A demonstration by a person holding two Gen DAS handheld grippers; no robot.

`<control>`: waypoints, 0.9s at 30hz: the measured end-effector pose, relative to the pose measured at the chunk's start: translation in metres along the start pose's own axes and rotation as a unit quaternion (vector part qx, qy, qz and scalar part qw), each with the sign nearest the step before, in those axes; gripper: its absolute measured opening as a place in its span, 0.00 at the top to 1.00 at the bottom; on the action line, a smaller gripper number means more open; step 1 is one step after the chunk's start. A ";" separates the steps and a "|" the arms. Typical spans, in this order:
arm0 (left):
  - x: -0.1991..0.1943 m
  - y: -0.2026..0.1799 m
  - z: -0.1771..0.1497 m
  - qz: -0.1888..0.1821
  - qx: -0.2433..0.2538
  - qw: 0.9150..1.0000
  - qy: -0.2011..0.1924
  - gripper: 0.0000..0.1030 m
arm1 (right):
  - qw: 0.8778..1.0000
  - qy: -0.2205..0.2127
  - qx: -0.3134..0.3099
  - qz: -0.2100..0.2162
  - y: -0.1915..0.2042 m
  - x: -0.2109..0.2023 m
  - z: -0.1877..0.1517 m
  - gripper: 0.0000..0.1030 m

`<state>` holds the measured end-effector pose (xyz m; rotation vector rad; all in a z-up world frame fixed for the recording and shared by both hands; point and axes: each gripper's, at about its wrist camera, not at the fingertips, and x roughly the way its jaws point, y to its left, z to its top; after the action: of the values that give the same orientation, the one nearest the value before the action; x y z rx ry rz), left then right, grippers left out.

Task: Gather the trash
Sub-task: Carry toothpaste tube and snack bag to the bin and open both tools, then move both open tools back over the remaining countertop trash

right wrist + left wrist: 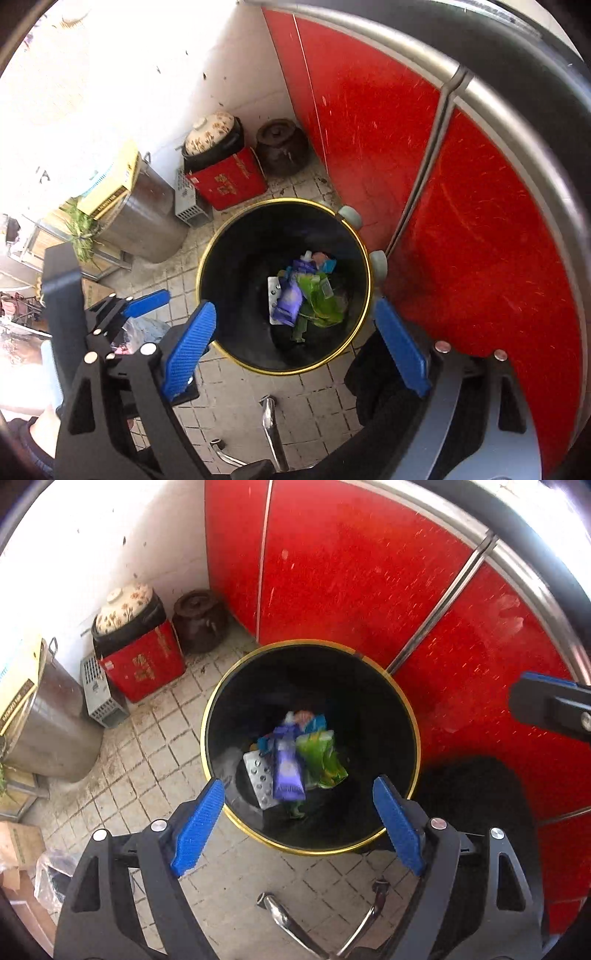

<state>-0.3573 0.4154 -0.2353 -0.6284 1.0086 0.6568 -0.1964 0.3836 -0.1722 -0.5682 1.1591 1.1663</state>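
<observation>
A black round bin with a gold rim point(210, 716) stands on the tiled floor by a red cabinet; it also shows in the right wrist view point(207, 258). Inside lie a purple wrapper point(288, 771), a green wrapper point(321, 757) and a silver pill blister point(260, 779); the same trash shows in the right wrist view point(306, 295). My left gripper point(299, 794) is open and empty, held above the bin's near rim. My right gripper point(295, 317) is open and empty above the bin too. The left gripper shows at the left of the right wrist view point(147, 302).
A red cabinet point(369, 572) stands behind and to the right of the bin. A red box with a floral-lidded pot point(144, 657), a brown jar point(199, 618) and a steel pot point(55, 720) line the wall at left. Chrome chair legs point(280, 915) lie below.
</observation>
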 end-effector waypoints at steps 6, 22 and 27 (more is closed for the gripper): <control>-0.062 -0.034 0.019 -0.003 0.060 0.996 -0.070 0.19 | 0.997 -0.080 -0.002 -0.003 -0.016 -0.113 -0.012 0.16; -0.171 -0.365 0.048 -0.239 0.318 0.908 -0.130 0.13 | 0.894 -0.239 0.282 -0.252 -0.260 -0.394 -0.239 0.09; -0.159 -0.470 0.033 -0.272 0.403 0.866 -0.117 0.13 | 0.870 -0.241 0.334 -0.272 -0.309 -0.419 -0.303 0.09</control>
<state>-0.0504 0.1035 0.0009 -0.0610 0.7296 -0.2100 -0.0170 -0.1504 0.0400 -0.0345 0.8055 0.3313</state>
